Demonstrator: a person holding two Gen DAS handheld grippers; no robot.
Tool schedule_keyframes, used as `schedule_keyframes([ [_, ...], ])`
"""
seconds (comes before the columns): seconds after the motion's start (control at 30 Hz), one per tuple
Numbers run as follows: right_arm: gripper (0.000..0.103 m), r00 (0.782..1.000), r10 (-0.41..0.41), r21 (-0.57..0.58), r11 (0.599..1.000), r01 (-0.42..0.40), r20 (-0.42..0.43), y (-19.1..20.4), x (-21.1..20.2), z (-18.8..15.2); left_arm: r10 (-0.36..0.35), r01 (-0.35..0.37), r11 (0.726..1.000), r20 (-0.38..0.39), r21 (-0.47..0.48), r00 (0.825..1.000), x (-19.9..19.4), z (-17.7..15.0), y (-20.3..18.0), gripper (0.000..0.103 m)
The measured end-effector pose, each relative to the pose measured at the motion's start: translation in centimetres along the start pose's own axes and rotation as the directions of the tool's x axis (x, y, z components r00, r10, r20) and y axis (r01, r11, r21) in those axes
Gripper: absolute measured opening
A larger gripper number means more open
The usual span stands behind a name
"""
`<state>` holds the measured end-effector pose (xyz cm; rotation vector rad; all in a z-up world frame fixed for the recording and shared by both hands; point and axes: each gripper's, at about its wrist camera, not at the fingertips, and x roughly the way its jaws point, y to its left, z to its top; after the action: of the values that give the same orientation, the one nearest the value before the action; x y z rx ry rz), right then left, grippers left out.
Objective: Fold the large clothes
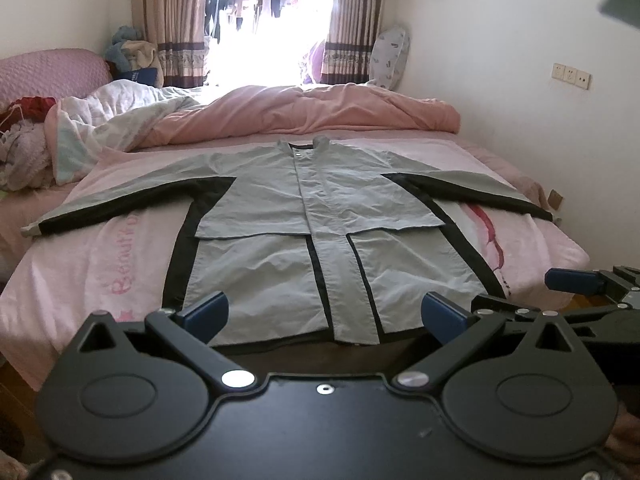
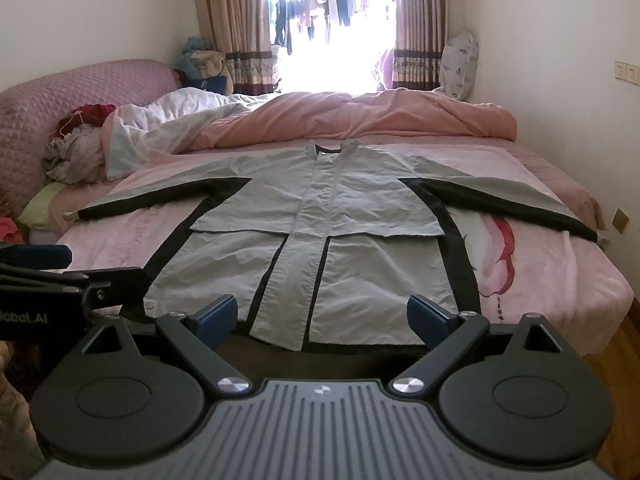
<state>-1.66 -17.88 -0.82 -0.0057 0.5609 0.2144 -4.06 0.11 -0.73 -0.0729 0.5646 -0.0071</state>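
A large grey jacket with black side panels [image 1: 296, 216] lies flat, front up, on the pink bed sheet [image 1: 120, 264], both sleeves spread out, collar at the far end. It also shows in the right wrist view [image 2: 340, 216]. My left gripper [image 1: 324, 314] is open and empty, held just before the jacket's hem at the bed's near edge. My right gripper [image 2: 322, 316] is open and empty too, beside the left one, in front of the hem. Each gripper shows at the edge of the other's view.
A bunched pink duvet [image 1: 320, 112] lies across the bed beyond the collar. A pile of clothes [image 1: 24, 148] sits at the left by the pink headboard [image 1: 52, 70]. A white wall [image 1: 520, 80] runs along the bed's right side. Wooden floor [image 2: 616, 360] shows at the right.
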Motion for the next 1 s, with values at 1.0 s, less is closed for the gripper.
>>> schedule_keyframes([
  [1.0, 0.103, 0.999, 0.000, 0.008, 1.000, 0.000, 0.051, -0.3, 5.7, 1.8, 0.034, -0.034, 0.999, 0.051, -0.010, 0.998, 4.1, 0.4, 1.5, 0.103],
])
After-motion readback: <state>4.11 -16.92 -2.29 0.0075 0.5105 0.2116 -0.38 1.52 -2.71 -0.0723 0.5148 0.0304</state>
